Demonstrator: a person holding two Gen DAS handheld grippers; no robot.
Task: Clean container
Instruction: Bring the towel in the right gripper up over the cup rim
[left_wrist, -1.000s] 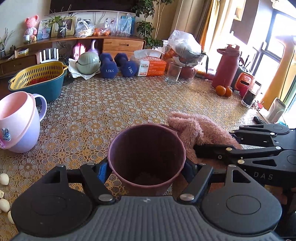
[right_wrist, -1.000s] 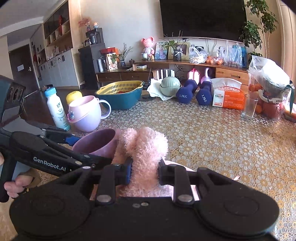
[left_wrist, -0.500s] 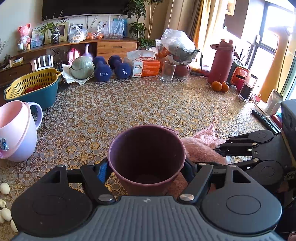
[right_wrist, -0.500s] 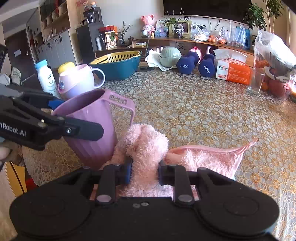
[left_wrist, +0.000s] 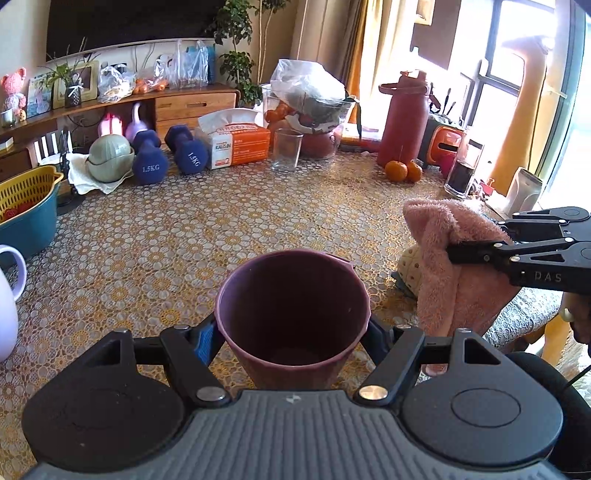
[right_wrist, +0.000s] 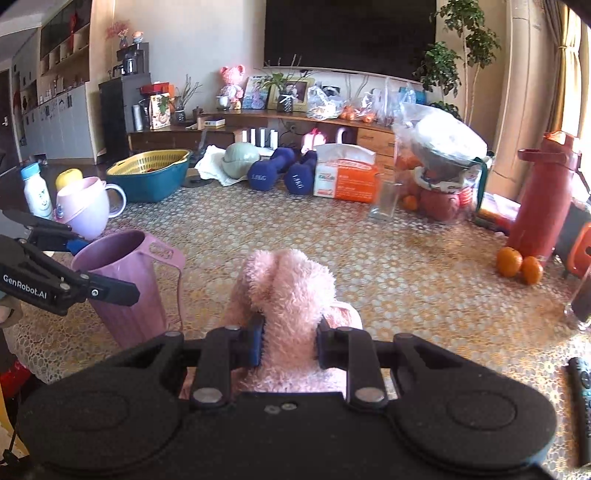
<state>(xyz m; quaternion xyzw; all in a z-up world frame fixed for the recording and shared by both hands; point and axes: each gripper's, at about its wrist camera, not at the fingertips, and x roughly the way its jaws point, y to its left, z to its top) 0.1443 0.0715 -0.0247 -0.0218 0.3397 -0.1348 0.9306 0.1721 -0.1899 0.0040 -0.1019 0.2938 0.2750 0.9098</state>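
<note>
Two claws fill my screens, and each has something clamped. My left gripper (left_wrist: 291, 336) has its jaws closed against both sides of the purple cup (left_wrist: 291, 306), which sits upright with its dark inside open toward the lens; from the right wrist view the same cup (right_wrist: 122, 284) shows a ribbed wall and a pale handle facing away from that claw. My right gripper (right_wrist: 289, 341) is pinched tight on the fluffy pink cloth (right_wrist: 288, 295), which bulges above the fingers and hangs below them. In the left wrist view that cloth (left_wrist: 443, 266) hangs just right of the cup, apart from its rim, with the right claw's black arm reaching in from the edge.

Around the cup, the table's patterned lace covering (left_wrist: 147, 258) runs bare for a stretch beyond the rim. Left of the cup stands a lilac and pink mug (right_wrist: 86, 212), and past it a teal basin with a yellow strainer (right_wrist: 151, 173) inside. Farther back beyond the cup lie two blue dumbbells (left_wrist: 166, 155), an orange tissue box (left_wrist: 236, 144) and a clear glass (left_wrist: 287, 149). Far right of the cup rise a tall red flask (left_wrist: 404, 118) and two oranges (left_wrist: 403, 170) at its foot. A black remote (right_wrist: 581, 391) lies at the right edge.

Readable writing: "1.5KG" on both dumbbells, "DAS" on the right claw's arm, "GenRobot.AI" on the left one's. The tissue box lettering is too blurred for me.
</note>
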